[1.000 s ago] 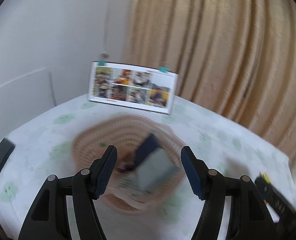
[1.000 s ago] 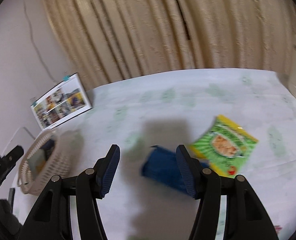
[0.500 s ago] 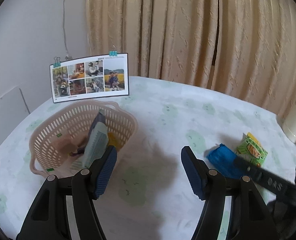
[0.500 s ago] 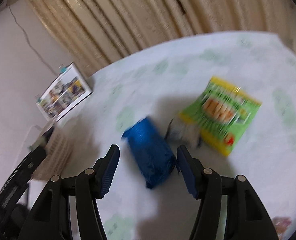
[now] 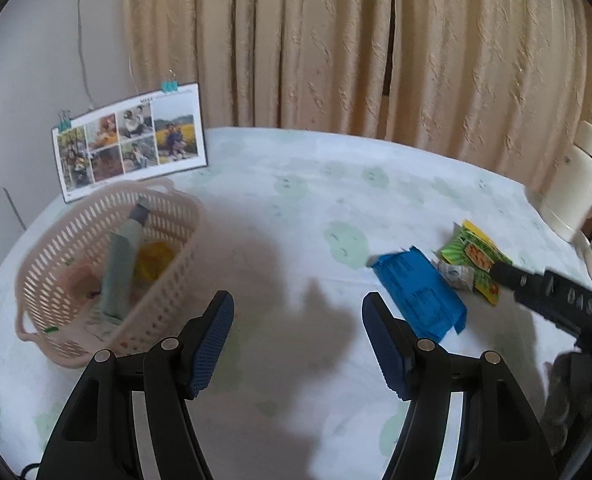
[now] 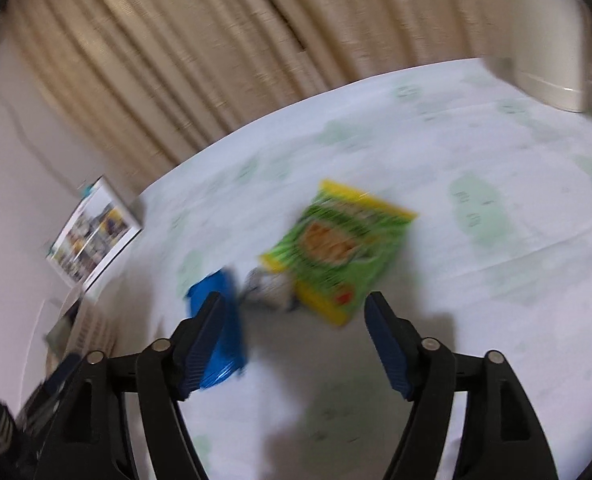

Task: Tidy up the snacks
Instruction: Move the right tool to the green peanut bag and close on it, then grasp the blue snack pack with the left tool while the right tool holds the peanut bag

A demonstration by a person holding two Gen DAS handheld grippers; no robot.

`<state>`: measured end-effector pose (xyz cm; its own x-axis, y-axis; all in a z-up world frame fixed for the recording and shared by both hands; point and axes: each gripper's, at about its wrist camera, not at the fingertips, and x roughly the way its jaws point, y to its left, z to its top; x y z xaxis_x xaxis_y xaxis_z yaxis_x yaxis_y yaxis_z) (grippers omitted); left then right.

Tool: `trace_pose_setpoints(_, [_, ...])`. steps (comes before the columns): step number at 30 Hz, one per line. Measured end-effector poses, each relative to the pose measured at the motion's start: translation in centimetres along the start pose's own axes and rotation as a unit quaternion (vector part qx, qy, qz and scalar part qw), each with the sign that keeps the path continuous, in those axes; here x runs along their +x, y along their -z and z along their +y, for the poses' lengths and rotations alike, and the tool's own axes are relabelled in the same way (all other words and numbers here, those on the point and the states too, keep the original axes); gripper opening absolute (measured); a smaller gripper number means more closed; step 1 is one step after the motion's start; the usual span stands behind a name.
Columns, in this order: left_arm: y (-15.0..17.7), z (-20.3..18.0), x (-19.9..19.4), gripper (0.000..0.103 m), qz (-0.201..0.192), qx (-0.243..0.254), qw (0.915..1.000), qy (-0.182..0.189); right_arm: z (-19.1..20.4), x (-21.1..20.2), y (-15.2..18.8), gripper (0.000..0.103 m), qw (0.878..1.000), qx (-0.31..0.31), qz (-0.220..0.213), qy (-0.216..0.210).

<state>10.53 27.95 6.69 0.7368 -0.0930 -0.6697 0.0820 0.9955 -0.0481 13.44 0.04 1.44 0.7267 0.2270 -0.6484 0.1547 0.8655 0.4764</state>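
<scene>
The left gripper point(image 5: 298, 340) is hanging over the table point(image 5: 296, 184) with its fingers spread wide and nothing between them. A pink basket point(image 5: 47, 248) is sitting past its left finger, with a tall pale packet point(image 5: 117, 264) standing up inside and leaning back. A blue packet point(image 5: 420, 292) is lying flat just past its right finger, its long side pointing away and to the left.

The right gripper point(image 6: 293, 336) is spreading its fingers wide too, holding nothing. A green snack bag point(image 6: 340, 248) is lying flat just ahead between them, long side pointing away and a little right. A small white wrapper point(image 6: 267, 284) is touching its near left corner. This view is blurry.
</scene>
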Motion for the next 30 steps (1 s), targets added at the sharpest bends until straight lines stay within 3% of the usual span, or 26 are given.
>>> trace_pose_setpoints(6, [0.2, -0.4, 0.1, 0.067, 0.000, 0.007, 1.0000, -0.003, -1.8, 1.5, -2.0, 0.080, 0.998, 0.047, -0.002, 0.033])
trace_pose_setpoints(14, [0.2, -0.4, 0.3, 0.067, 0.001, 0.009, 1.0000, -0.001, -0.8, 4.6, -3.6, 0.085, 0.997, 0.041, 0.010, 0.062])
trace_pose_setpoints(20, [0.2, -0.5, 0.4, 0.067, 0.003, 0.010, 0.9999, 0.000, 0.7, 6.4, -4.4, 0.092, 0.995, 0.011, 0.007, 0.096])
trace_pose_setpoints(25, [0.4, -0.7, 0.4, 0.067, 0.005, 0.014, 0.9999, 0.001, 2.9, 8.4, -4.1, 0.092, 0.983, -0.081, 0.024, 0.165])
trace_pose_setpoints(30, [0.4, -0.6, 0.5, 0.067, 0.004, 0.012, 0.9999, 0.001, 3.1, 8.3, -3.9, 0.084, 0.977, -0.103, 0.030, 0.182])
